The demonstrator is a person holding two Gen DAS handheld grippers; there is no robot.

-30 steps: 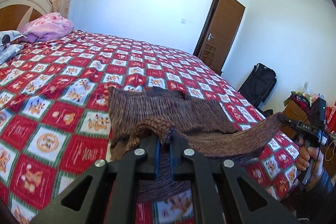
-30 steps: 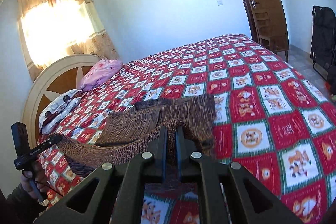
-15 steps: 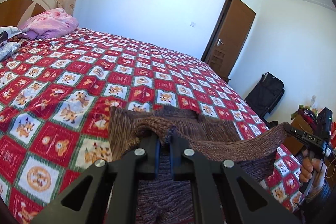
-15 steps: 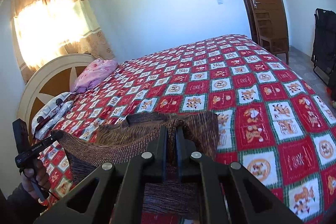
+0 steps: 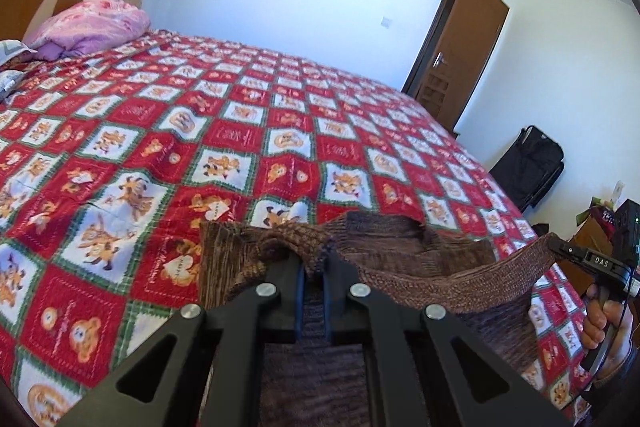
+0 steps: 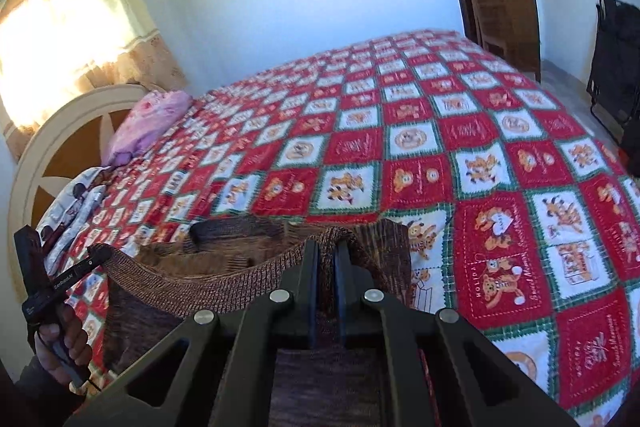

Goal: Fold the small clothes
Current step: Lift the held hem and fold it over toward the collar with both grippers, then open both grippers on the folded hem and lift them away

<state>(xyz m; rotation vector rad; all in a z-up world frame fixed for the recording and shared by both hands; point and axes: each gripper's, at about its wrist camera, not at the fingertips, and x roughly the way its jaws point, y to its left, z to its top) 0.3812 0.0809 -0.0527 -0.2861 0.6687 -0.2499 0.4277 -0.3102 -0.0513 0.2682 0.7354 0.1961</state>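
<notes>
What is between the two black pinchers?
A taut brown edge of the sweater spans from left gripper to right gripper, seen in both wrist views.

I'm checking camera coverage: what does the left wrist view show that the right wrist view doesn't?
Only the left wrist view shows the right gripper from outside, the hand holding it, and clutter by the far wall. Only the right wrist view shows the bright window and the left gripper from outside. Both show the brown sweater pinched at two points along one edge, the red bedspread, pink pillow and door.
</notes>
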